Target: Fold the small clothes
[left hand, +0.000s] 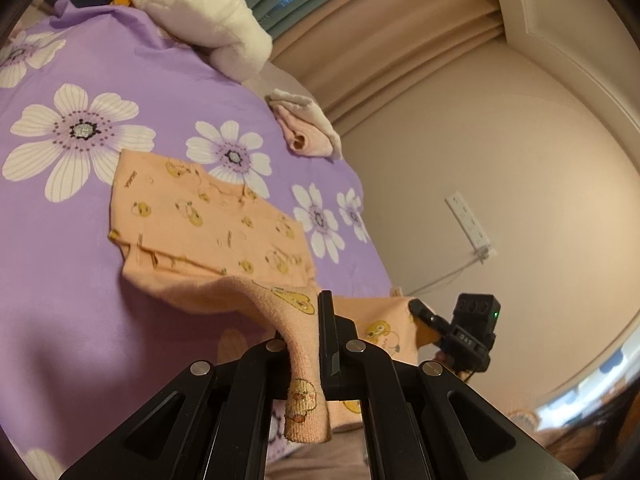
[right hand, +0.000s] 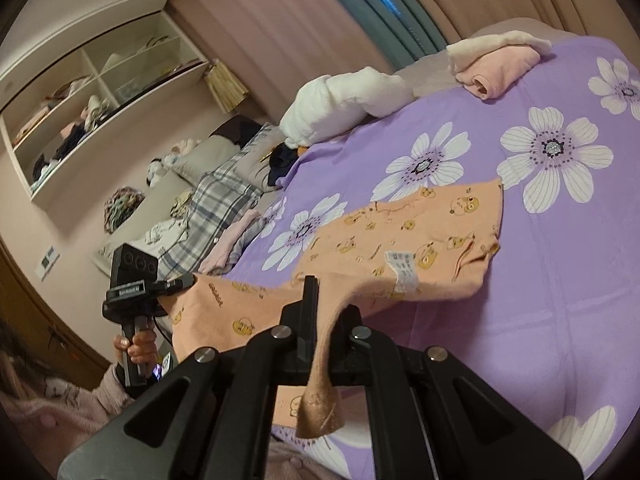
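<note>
A small orange garment (left hand: 208,216) printed with yellow chicks lies partly folded on the purple flowered bedspread (left hand: 80,260). Its near edge is lifted off the bed. My left gripper (left hand: 308,320) is shut on one near corner, and cloth hangs down between its fingers. In the same view my right gripper (left hand: 424,312) pinches the other near corner at the right. From the right wrist the garment (right hand: 420,240) shows a white label, and my right gripper (right hand: 328,308) is shut on its edge. At the left of that view, my left gripper (right hand: 186,280), held by a hand (right hand: 136,344), grips the far corner.
A folded pink garment (right hand: 496,68) and a rolled white plush blanket (right hand: 344,100) lie at the bed's far side. Plaid bedding and loose clothes (right hand: 216,216) are piled beside the bed under open shelves (right hand: 100,92). A wall socket (left hand: 468,220) and curtains (left hand: 380,40) stand behind the bed.
</note>
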A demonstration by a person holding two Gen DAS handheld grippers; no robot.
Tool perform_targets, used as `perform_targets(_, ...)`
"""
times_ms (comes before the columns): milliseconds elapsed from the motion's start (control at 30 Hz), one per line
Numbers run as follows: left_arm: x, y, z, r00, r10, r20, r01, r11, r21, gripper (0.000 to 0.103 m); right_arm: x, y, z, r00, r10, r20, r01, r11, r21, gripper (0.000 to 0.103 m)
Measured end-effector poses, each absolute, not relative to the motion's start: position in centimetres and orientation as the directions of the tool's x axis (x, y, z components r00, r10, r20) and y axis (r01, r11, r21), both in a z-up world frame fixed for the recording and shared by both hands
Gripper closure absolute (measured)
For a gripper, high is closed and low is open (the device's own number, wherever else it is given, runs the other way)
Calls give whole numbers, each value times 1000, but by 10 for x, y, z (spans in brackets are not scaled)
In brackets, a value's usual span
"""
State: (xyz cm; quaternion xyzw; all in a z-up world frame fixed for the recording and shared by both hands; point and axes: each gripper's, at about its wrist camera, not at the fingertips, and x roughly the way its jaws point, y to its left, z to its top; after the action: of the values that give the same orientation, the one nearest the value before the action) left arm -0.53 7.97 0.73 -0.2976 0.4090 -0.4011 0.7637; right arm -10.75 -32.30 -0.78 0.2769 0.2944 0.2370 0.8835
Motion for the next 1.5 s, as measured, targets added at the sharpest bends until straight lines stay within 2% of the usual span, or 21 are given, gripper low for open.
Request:
perform_targets(267, 38, 85, 0, 397, -844, -361, 323, 496, -806, 103, -62, -338, -11, 755, 548, -361, -204, 719, 664, 99)
perform_targets(500, 83, 85, -19, 433, -813, -390, 245, 522, -817, 103, -16, -356, -23, 774, 509, -377, -136, 714, 687, 99)
perform_targets(900, 154, 74, -57, 416, -776, -474, 109, 560, -821, 103, 57, -374, -59, 737, 475, -481, 2, 710, 704, 99)
perform_targets(1200, 205, 61, -100, 325, -715, -619, -38, 645, -764, 103, 106, -386, -97, 639, 498, -586, 146, 670, 728, 96)
perform_targets(1300, 216, 62, -119, 284, -716, -638, -114, 635, -764, 103, 117, -393, -110, 594, 501, -629, 212, 657, 723, 96)
perform_targets(1400, 225, 65, -131, 253, -737, -627, -185, 600, -779, 103, 129, -398, -122, 542, 516, -664, 283, 632, 722, 94)
perform_targets(1467, 230, 68, -137, 229, -754, -616, -239, 569, -787, 103, 134, -406, -130, 516, 539, -666, 340, 585, 737, 85)
perform_targets(1500, 235, 69, -140, 218, -766, -604, -264, 550, -793, 99, 136, -410, -134, 507, 564, -651, 372, 538, 756, 79)
